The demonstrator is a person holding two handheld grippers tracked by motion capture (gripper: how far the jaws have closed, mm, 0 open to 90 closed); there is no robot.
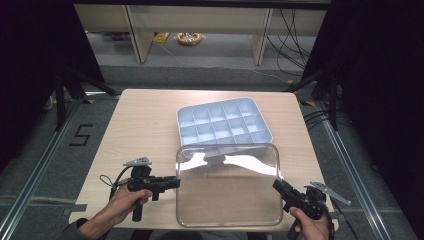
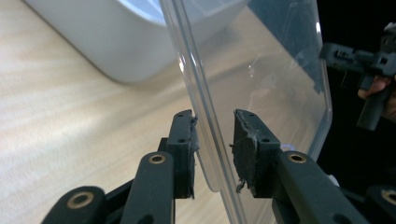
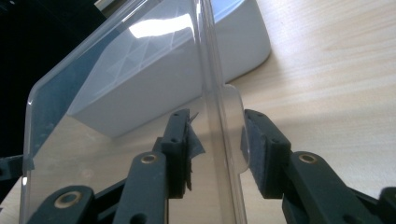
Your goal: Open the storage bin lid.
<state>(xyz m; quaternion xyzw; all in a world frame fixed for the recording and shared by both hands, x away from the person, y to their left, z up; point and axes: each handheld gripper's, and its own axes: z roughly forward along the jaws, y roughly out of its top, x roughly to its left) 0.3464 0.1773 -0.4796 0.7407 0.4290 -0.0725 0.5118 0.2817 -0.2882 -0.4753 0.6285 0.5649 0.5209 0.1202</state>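
**Clear lid between both claws**

From above, your left claw (image 1: 172, 182) and right claw (image 1: 276, 185) flank the clear lid (image 1: 227, 185) near the surface's (image 1: 145, 120) front edge, before the compartment tray (image 1: 223, 121).

Your left claw's view: jaws parted around the lid's rim, one pad (image 2: 189, 140) touching.

Your right claw's view: jaws parted, straddling the rim.

Lid (image 1: 227, 192) clear glossy plastic, divided tray (image 1: 223, 122) smooth pale plastic, table (image 1: 145, 125) matt light wood grain, gripper pads (image 2: 245, 144) frayed rough black
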